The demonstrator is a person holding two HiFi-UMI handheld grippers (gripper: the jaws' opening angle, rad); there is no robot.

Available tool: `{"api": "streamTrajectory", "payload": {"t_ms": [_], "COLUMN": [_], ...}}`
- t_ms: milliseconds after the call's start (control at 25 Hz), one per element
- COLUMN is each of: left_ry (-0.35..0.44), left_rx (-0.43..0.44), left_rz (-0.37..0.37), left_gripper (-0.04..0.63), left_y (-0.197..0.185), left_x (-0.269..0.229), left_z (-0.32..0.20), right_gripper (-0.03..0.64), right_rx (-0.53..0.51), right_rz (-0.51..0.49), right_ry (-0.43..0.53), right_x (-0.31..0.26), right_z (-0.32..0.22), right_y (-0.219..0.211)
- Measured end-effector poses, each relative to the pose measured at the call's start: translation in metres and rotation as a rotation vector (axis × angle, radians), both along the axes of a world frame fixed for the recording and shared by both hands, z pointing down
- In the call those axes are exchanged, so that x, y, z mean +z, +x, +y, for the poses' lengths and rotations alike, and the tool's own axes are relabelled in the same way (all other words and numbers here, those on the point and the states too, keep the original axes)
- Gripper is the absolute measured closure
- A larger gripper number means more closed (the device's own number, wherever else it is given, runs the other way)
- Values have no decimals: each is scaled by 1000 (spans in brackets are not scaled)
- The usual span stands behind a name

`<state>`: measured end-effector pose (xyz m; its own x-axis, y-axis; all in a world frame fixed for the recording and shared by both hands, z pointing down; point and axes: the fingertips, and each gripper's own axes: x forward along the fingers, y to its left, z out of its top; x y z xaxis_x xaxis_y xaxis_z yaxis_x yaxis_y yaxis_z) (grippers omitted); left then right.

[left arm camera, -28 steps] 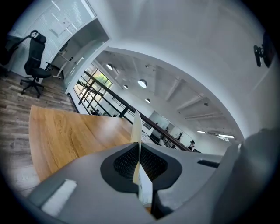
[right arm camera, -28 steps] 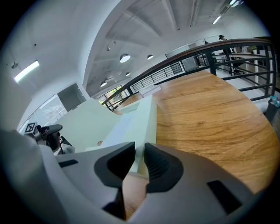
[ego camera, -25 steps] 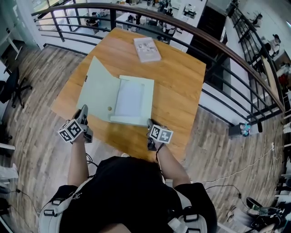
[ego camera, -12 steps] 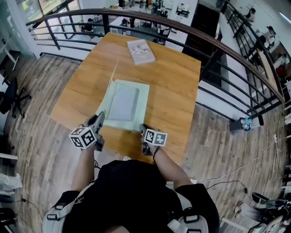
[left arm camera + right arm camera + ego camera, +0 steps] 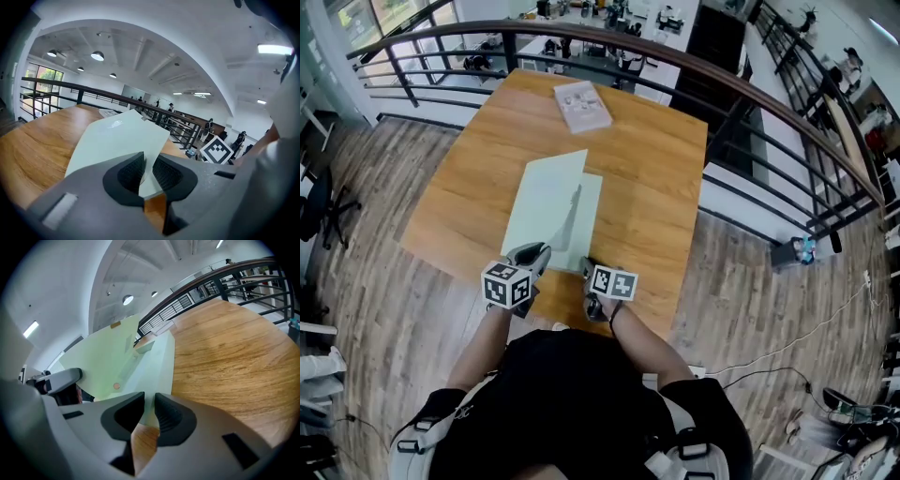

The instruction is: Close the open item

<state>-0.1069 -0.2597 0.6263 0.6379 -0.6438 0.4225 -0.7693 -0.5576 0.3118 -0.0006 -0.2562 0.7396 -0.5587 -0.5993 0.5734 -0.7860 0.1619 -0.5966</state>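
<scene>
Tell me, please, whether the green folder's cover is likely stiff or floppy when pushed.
Probably light and somewhat floppy: the folder cover is one thin sheet, propped at an angle. It likely slides easily on the smooth table.

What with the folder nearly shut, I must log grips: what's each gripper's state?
Left gripper: opening, the folder cover's edge between its jaws, not pinched.
Right gripper: slightly open, at the folder's near edge, holding nothing.

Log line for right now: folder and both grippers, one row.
folder cover: tilted, not flat yet | left gripper: jaws opening, cover edge between them | right gripper: jaws slightly apart, empty
</scene>
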Motion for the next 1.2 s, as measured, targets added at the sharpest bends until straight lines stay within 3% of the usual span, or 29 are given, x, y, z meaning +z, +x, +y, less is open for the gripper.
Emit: {"api": "streamTrajectory", "payload": {"t_ms": [240, 360, 480, 680, 840, 920, 1080, 1120, 1200], "left_ry": [-67, -98, -96, -101, -75, -75, -108, -105, -87], "left_rx": [72, 111, 149, 154, 231, 244, 239, 253, 286], "left_rz": [-57, -132, -253, -299, -389, -380, -271, -270, -294], "left_gripper": [540, 535, 531, 515, 477, 454, 410, 402, 343], "left_y": [25, 37, 45, 49, 58, 60, 63, 65, 69], "left_x": [36, 57, 78, 93, 101, 101, 98, 98, 99], "left_z": [5, 9, 14, 15, 21, 22, 23, 25, 29], "right_gripper": [545, 545, 545, 543, 541, 541, 541, 542, 611], "right_rx": [-18, -34, -42, -54, -71, -79, -78, -62, -26], "right_rz": [6, 8, 8, 2, 7, 14, 39, 82, 203], "right_ry": [2, 4, 5, 13, 17, 26, 7, -4, 23], "right_x": [1, 0, 0, 0, 1, 0, 0, -2, -14], "right_z": [-1, -2, 0, -2, -2, -3, -3, -3, -7], "right_y": [2, 2, 3, 1, 1, -1, 4, 11, 27]}}
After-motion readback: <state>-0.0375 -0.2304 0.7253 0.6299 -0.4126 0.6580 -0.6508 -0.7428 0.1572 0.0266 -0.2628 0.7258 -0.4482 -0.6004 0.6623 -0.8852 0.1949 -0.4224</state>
